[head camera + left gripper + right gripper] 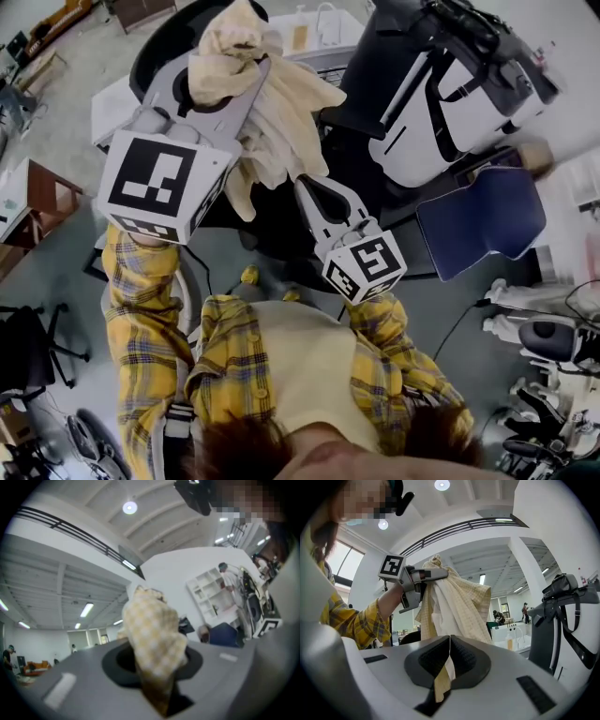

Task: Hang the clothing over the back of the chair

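Pale yellow checked cloth garment (281, 122) held in mid-air by both grippers.
Left gripper (157, 686) jaws clamp its crumpled top bunch; right gripper (443, 672) jaws pinch a thin lower edge. The rest hangs in loose folds. Yellow plaid sleeves (141, 300) reach forward, the left raised higher.

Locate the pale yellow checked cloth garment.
Upper centre of the head view: the garment hangs bunched in the left gripper, its lower edge pinched by the right gripper below-right.

Two claws (225, 75) (309, 183), one checked garment (281, 112), one blue chair (483, 220).
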Demonstrator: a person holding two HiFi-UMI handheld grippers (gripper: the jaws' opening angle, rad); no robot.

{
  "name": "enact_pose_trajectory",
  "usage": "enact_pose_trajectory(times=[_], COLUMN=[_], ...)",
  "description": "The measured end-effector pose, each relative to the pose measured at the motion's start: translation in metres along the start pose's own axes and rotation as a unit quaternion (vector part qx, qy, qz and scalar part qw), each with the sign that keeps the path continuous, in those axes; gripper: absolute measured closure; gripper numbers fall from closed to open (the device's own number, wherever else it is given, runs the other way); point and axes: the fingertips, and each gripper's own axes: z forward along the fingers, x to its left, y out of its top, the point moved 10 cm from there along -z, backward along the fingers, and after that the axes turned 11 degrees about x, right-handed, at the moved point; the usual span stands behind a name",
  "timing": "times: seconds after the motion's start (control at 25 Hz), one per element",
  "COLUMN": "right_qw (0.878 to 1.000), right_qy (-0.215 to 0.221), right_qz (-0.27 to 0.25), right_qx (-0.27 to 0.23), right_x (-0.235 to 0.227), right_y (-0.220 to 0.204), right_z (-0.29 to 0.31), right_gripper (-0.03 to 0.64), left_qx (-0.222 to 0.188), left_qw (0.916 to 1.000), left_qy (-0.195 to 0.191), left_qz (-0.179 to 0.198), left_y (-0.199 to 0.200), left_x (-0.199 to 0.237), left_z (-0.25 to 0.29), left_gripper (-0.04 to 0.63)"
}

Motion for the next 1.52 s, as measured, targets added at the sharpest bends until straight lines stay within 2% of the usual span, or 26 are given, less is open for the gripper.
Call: enact_pose_trajectory(times=[0.28,0.52,0.6,0.76,1.2,1.52], right_qw=[1.0,1.0,1.0,1.0,1.0,1.0], right_qy=[-0.005,-0.006,-0.004,-0.001,0.0,0.006], right_qz=[-0.004,-0.013,-0.015,-0.016,-0.014,-0.019], right_qx=[-0.005,-0.008,-0.005,0.002,0.011,0.018], right_x=[0.007,0.018,0.022,0.024,0.028,0.029], right_y=[0.016,0.025,0.027,0.028,0.027,0.028], right_z=[0.028,0.049,0.057,0.07,0.083,0.089], right_gripper=[0.603,0.603,0.603,0.603,0.603,0.602], left_qx=[-0.027,-0.05,-0.05,-0.057,-0.028,-0.021], left_qw=[0.9992,0.9951,0.9942,0.994,0.9936,0.9882], left_qy=[0.021,0.078,0.091,0.093,0.108,0.129], left_qz=[0.019,0.035,0.027,-0.008,-0.017,-0.08], left_y=[0.016,0.013,0.007,-0.003,-0.026,-0.057], left_x=[0.053,0.097,0.112,0.139,0.172,0.191], left_z=[0.002,-0.006,-0.008,-0.013,-0.027,-0.027], left_gripper=[0.477,0.476,0.474,0.471,0.462,0.456])
